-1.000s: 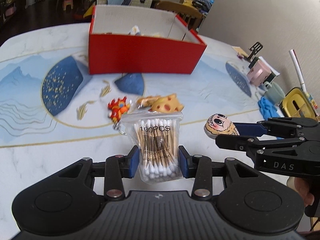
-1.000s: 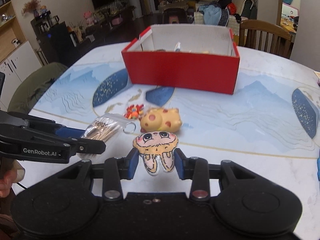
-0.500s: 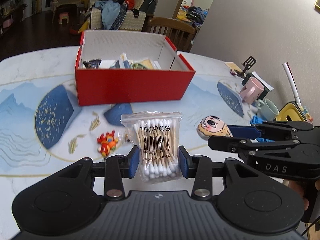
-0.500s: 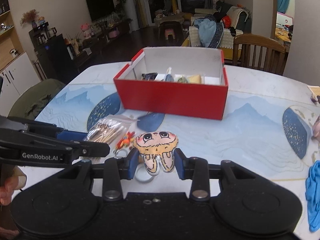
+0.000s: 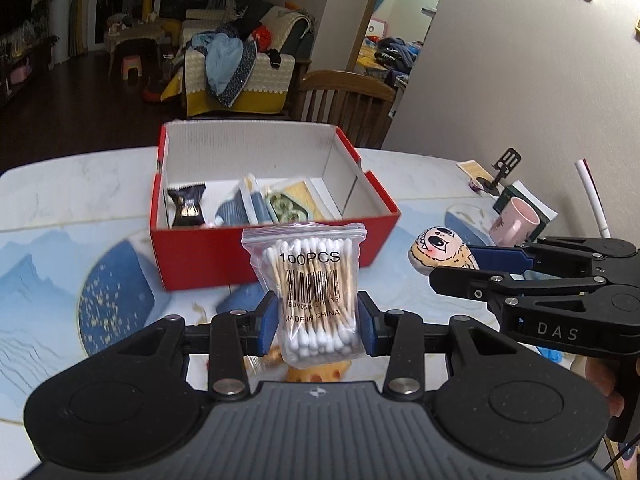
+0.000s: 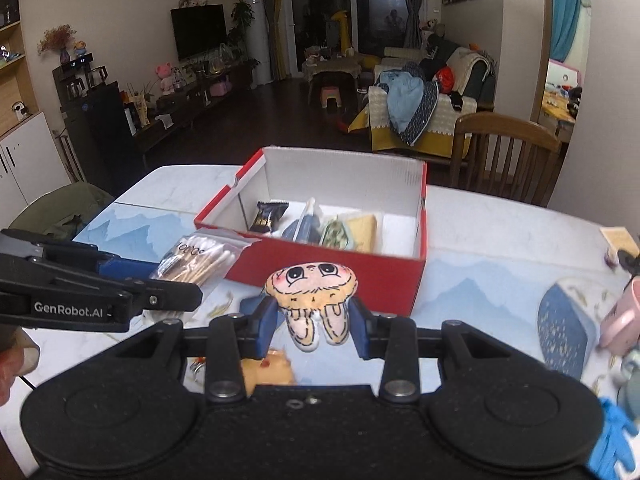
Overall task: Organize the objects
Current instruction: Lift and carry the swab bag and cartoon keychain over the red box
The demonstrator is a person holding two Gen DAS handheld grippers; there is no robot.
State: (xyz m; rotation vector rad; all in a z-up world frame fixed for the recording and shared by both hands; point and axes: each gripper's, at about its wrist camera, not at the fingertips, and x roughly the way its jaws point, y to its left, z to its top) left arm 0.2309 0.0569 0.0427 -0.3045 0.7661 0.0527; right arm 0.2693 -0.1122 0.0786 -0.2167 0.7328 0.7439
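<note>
My left gripper [image 5: 318,326] is shut on a clear bag of cotton swabs [image 5: 312,292], held upright above the table in front of the red box [image 5: 276,258]. My right gripper [image 6: 314,326] is shut on a small cartoon-face plush doll [image 6: 312,292]. Both hover side by side just short of the red box's [image 6: 320,266] near wall. In the left wrist view the doll [image 5: 440,250] shows at the right, in the right gripper's fingers. In the right wrist view the swab bag [image 6: 200,254] shows at the left. The box holds a dark snack packet [image 5: 186,210] and several other small items.
A yellow spotted plush [image 6: 266,368] lies on the table below the grippers. A pink mug [image 5: 514,222], a phone stand [image 5: 504,170] and a blue glove [image 6: 614,436] stand at the table's right side by the wall. A wooden chair [image 6: 504,156] stands behind the table.
Both grippers have risen and moved toward the red box with their loads. The box's inside has come into view, and the toys on the table have slid below the fingers.
</note>
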